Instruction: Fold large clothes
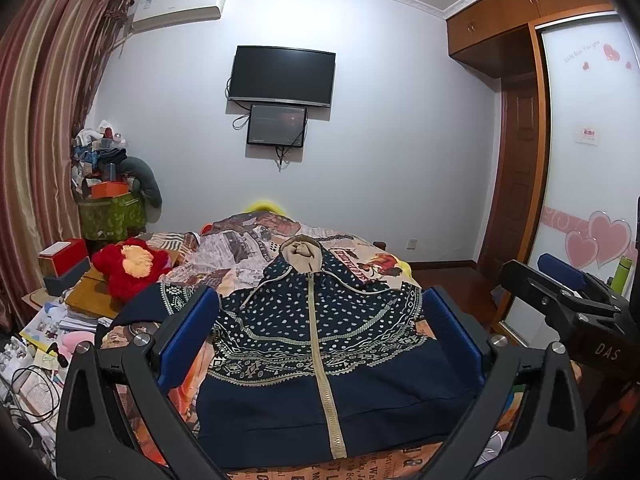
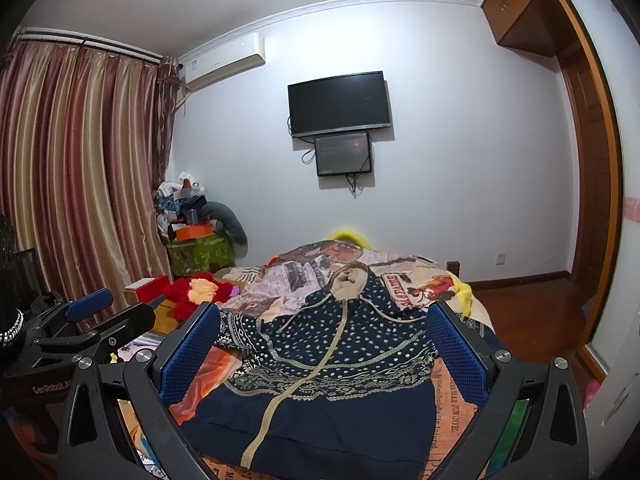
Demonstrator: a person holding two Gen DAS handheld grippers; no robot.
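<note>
Two grippers, left gripper (image 1: 320, 328) and right gripper (image 2: 324, 340), held apart, empty | navy dotted zip-up hooded jacket (image 1: 320, 344) laid flat on patterned bedspread (image 1: 240, 248) | folding judged unstarted | near hem corners to be gripped next.

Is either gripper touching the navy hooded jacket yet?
Cannot tell. In both wrist views the left gripper and right gripper are open around the jacket on the bed, but depth hides any gap or contact.

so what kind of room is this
A bedroom in a home, most likely. A bed with a printed cover fills the middle, with a hooded jacket spread on it. There is a wall-mounted tv, curtains and a built-in wardrobe.
</note>
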